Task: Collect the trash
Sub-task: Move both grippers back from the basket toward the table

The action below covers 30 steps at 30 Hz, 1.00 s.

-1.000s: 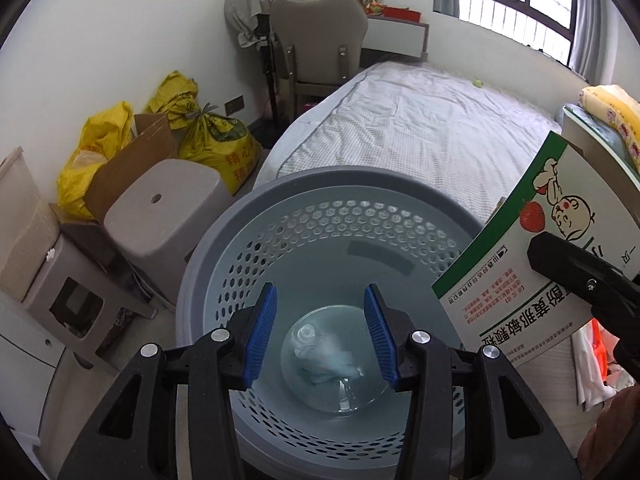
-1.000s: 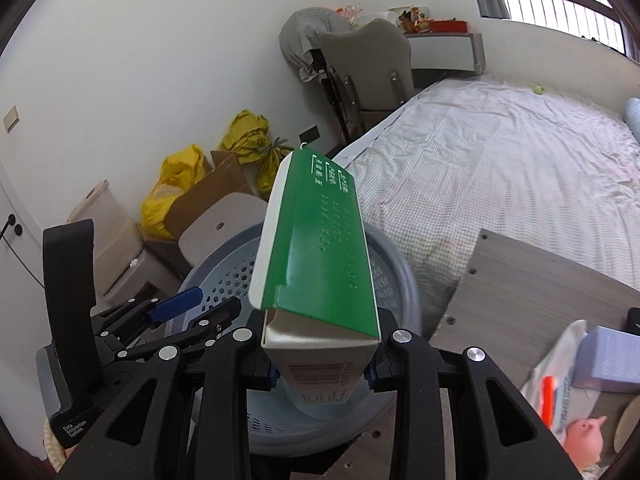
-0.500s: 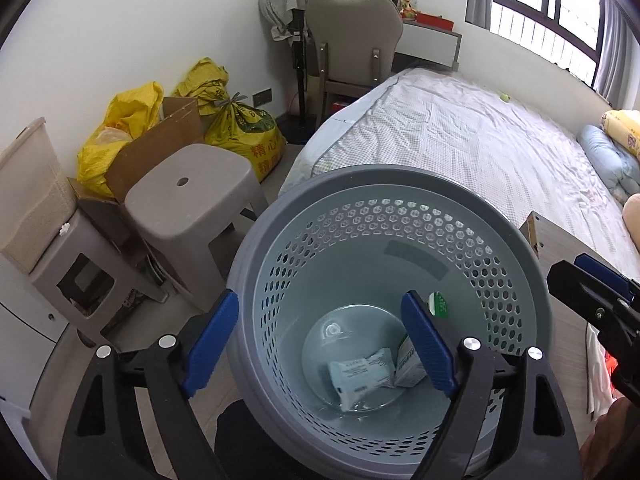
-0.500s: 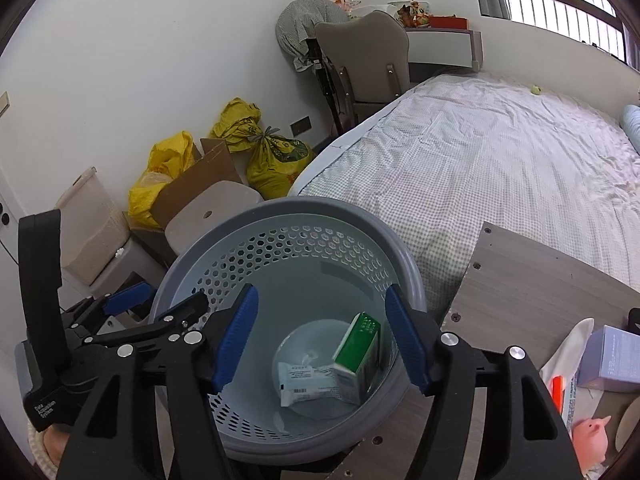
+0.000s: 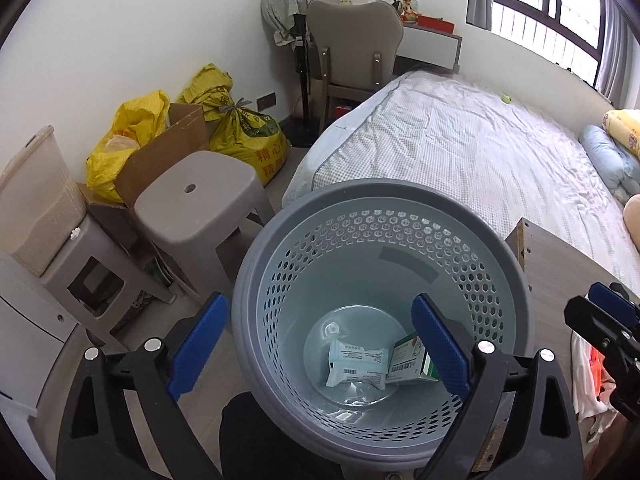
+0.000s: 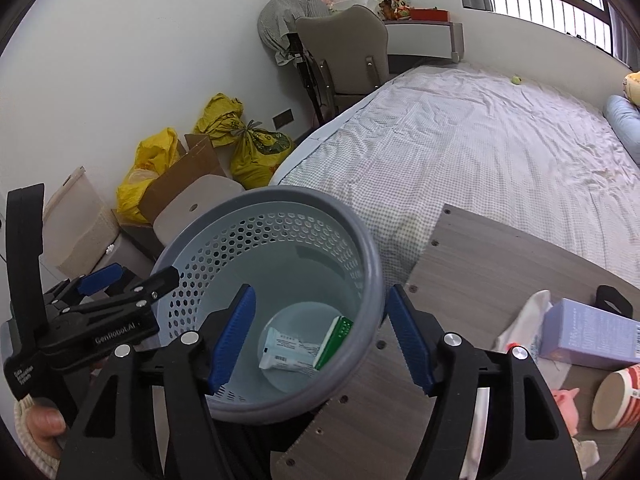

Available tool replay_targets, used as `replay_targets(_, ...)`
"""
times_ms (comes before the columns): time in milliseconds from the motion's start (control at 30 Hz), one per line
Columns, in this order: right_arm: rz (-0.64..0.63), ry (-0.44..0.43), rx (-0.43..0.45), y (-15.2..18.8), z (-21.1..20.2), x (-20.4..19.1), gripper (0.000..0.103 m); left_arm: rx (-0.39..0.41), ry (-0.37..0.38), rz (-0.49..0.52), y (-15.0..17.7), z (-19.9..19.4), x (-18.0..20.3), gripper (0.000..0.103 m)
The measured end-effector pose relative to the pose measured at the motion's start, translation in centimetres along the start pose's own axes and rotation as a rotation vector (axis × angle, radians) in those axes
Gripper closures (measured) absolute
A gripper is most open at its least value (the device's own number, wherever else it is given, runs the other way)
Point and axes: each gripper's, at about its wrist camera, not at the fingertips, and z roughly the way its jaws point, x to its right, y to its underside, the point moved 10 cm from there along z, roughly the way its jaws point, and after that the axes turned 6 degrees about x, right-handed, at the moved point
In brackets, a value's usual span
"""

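Green box [image 5: 412, 364] dropped into basket [image 5: 496, 248] beside bed [image 5: 460, 148].

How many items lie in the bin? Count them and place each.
2. A white packet lies flat on the bin floor; a green box leans against its right side. None seems hidden.

Frame: left hand-held gripper [image 5: 316, 354], right hand-held gripper [image 6: 320, 332], black plastic.
Pads: blue, ribbed.
Screws: silver, round-headed.
Marking: white "GenRobot.AI" lettering on left unit.
Sleeve: cream knit cuff [image 6: 30, 438].
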Motion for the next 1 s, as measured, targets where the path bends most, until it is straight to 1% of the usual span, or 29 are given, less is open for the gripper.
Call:
replay_targets(200,0.014,0.019,-0.007,-0.2,-1.5,2.0,0.037,-0.003,0.005,-0.013,-0.5,-0.3,1.0,0.010)
replay_targets(400,0.057,0.031,0.032,0.5,-3.1,3.8,0.036,0.031,0.006,0.013,-1.5,-1.4,1.9,0.010)
replay_targets(533,0.110,0.060,0.065,0.8,-4.7,5.5,0.036,0.033,0.032,0.012,-1.7,-2.1,2.8,0.010)
replay_targets(667,0.123,0.084,0.080,1.1,-6.5,6.8,0.036,0.048,0.050,0.033,-1.8,-3.1,4.1,0.010)
replay_targets(833,0.147,0.105,0.094,2.5,-8.5,8.5,0.036,0.056,0.073,0.047,-1.6,-4.2,6.1,0.010)
replay_targets(1000,0.183,0.134,0.091,4.5,-10.1,10.5,0.036,0.052,0.094,0.091,-0.5,-5.1,8.5,0.010)
